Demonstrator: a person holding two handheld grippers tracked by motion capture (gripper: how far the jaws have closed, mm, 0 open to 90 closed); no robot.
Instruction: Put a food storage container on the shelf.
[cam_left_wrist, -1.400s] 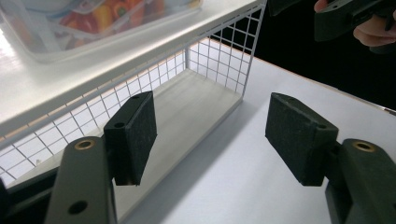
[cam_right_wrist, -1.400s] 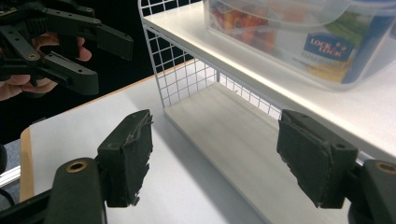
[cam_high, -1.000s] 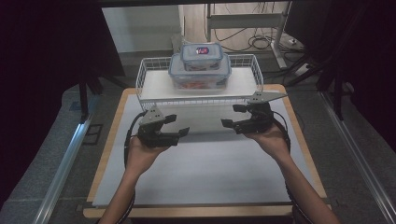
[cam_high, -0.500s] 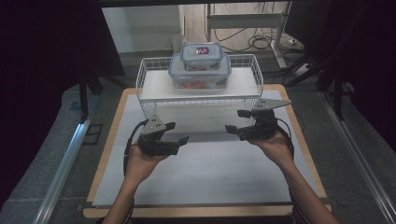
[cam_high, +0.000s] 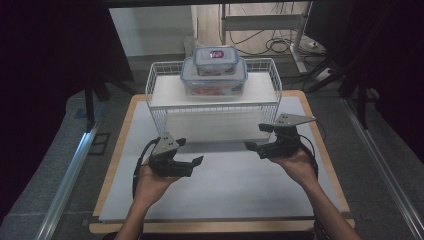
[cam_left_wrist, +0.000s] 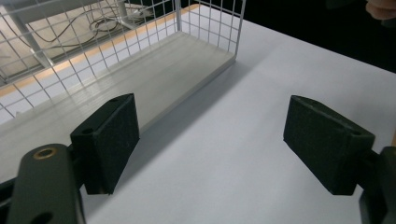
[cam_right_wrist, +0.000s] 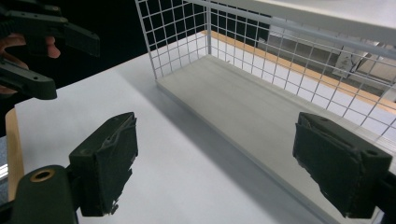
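Observation:
A white wire rack stands at the back of the white mat. On its top shelf sits a clear blue-lidded box with a smaller box stacked on it. In front of the rack, my left gripper and right gripper point inward at each other, held low over the mat. Both are open with nothing between the jaws, which have just been opening. The left gripper looks at the rack's lower shelf. The right gripper faces the same shelf, with the left gripper at upper left.
The mat lies on a wooden board with a dark surround. A metal rail runs along the left and another along the right. Cables and table legs lie behind the rack.
Both hands have come down and toward the near edge of the mat, a little away from the rack. Both pairs of jaws stand wider.

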